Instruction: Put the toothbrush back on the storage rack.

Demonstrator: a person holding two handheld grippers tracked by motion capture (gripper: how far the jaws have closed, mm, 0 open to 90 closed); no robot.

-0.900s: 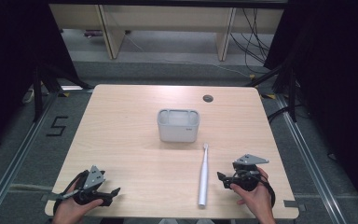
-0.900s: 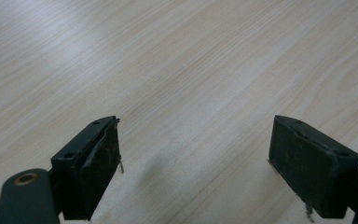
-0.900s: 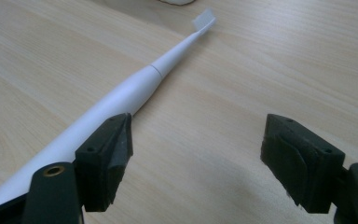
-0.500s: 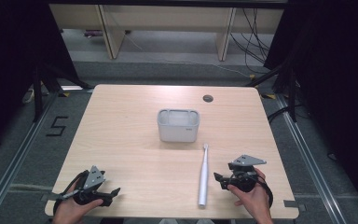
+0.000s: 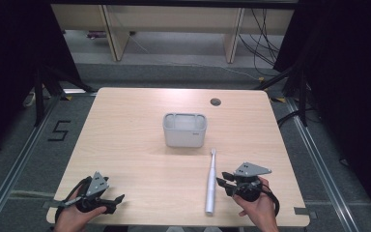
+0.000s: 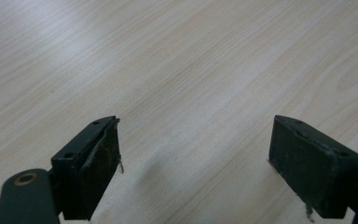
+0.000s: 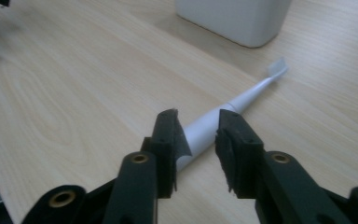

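A white electric toothbrush [image 5: 211, 186] lies flat on the wooden table [image 5: 125, 135], its head toward a white open-top box [image 5: 184, 130]. My right gripper [image 5: 223, 183], held in a hand, sits just right of the brush handle with its jaws pointing at it. In the right gripper view its jaws [image 7: 198, 122] stand a narrow gap apart, and the toothbrush [image 7: 251, 93] handle shows through that gap on the table, unpressed. My left gripper [image 5: 116, 201] rests at the front left corner. Its jaws [image 6: 193, 154] are wide open over bare wood.
The white box [image 7: 233, 18] stands mid-table, just beyond the brush head. A small round cable hole [image 5: 215, 102] sits near the far edge. Shelving and cables lie on the floor beyond the table, and dark curtains hang on both sides.
The right gripper has edged slightly left toward the toothbrush handle. The left gripper, the box and the toothbrush have kept still.
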